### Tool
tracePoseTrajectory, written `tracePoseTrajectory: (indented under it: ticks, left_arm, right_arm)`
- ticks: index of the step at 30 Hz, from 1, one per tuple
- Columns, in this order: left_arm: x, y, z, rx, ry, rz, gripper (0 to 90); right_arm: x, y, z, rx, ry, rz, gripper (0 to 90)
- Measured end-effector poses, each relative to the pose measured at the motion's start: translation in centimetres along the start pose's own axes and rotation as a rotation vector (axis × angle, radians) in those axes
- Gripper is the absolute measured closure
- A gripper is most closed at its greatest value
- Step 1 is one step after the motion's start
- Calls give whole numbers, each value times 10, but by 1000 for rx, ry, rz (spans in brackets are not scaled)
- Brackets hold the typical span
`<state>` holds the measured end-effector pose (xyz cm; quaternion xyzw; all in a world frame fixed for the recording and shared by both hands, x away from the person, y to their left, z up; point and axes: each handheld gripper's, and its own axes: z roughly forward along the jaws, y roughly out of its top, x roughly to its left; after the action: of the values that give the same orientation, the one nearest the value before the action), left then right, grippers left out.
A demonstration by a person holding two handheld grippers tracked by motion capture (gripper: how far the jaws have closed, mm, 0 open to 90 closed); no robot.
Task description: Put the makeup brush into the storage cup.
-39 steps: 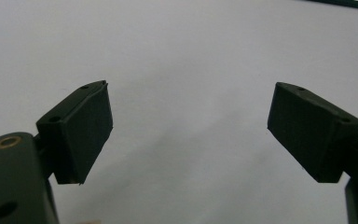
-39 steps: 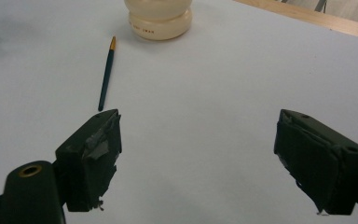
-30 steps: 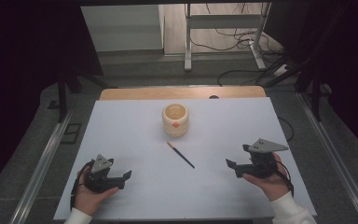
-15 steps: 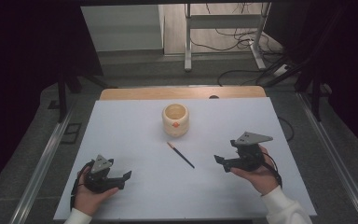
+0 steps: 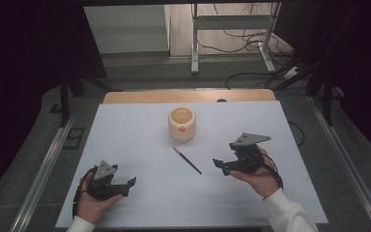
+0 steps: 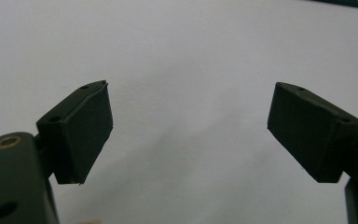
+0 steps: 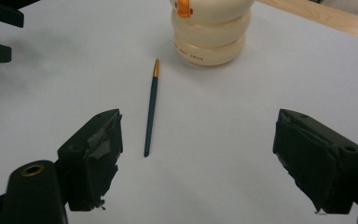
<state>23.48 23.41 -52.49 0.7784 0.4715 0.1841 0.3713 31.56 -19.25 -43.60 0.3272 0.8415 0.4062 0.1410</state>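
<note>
With its jaws spread wide, I am aiming my right tool (image 5: 228,167) at the paintbrush (image 5: 187,160) lying mid-desk, just near of the cream pot (image 5: 182,123); my left tool (image 5: 121,185), likewise spread, is idling at the desk's (image 5: 125,130) near-left.

Glossy cream cup (image 7: 210,39); smooth dark brush (image 7: 150,108), brass-look ferrule; matt white table (image 5: 140,140)

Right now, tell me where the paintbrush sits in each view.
High view: paintbrush lies mid-table, between the grippers, nearer the right gripper.
Left gripper view: its dark handle crosses the top right corner.
Right gripper view: centre, ahead of the open jaws.
Shared landmark: cream pot.
</note>
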Motion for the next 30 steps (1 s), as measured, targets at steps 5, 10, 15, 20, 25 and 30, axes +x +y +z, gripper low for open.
tracePoseTrajectory:
  ticks: [5,10,15,20,25,30]
  left_arm:
    - [0,0,0,-1,2,5,148]
    - [0,0,-1,0,4,5,148]
    - [0,0,-1,0,2,7,148]
    - [0,0,-1,-1,1,11,148]
    - [0,0,-1,-2,-1,10,148]
    - [0,0,-1,-2,-2,10,148]
  right_arm:
    - [2,4,4,7,5,-3,164]
    - [5,8,9,18,11,-4,167]
    - [9,12,15,29,16,-4,169]
    - [12,15,21,38,22,-11,170]
    - [15,19,27,49,31,-13,171]
    - [19,22,32,56,39,-20,171]
